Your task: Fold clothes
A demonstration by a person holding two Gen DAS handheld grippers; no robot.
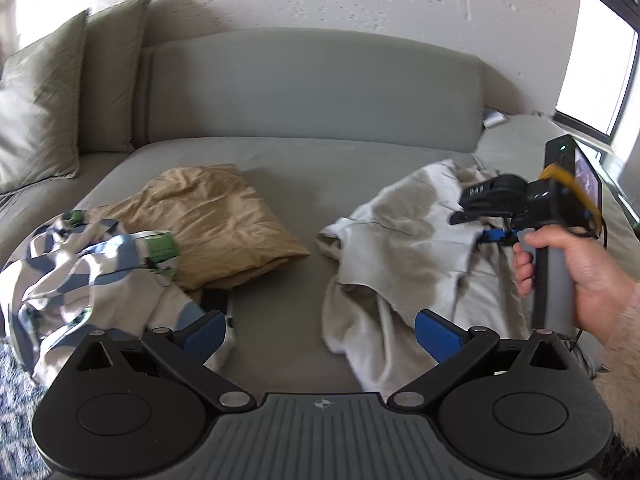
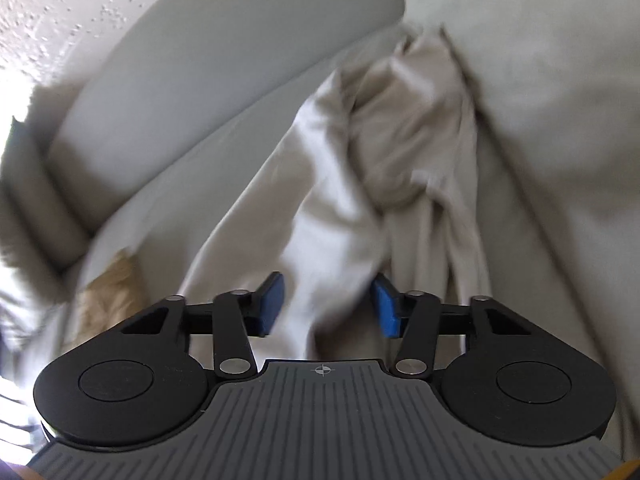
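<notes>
A crumpled pale grey shirt (image 1: 400,264) lies on the right of the sofa seat (image 1: 280,168). A person's hand (image 1: 580,264) holds my right gripper (image 1: 496,236) with its blue tips down in the shirt's upper part. In the blurred right wrist view, that gripper (image 2: 329,306) has its pads apart with a fold of the shirt (image 2: 332,216) between them, not visibly pinched. My left gripper (image 1: 322,334) is open and empty, low over the seat just left of the shirt's near edge. A folded tan garment (image 1: 208,220) and a blue, white and green patterned garment (image 1: 88,276) lie on the left.
Two olive cushions (image 1: 44,112) lean at the sofa's left end and the backrest (image 1: 312,88) runs behind the seat. A dark flat object (image 1: 216,300) pokes out beside the patterned garment. A window (image 1: 600,60) is at the right and a patterned rug (image 1: 12,408) lies at the lower left.
</notes>
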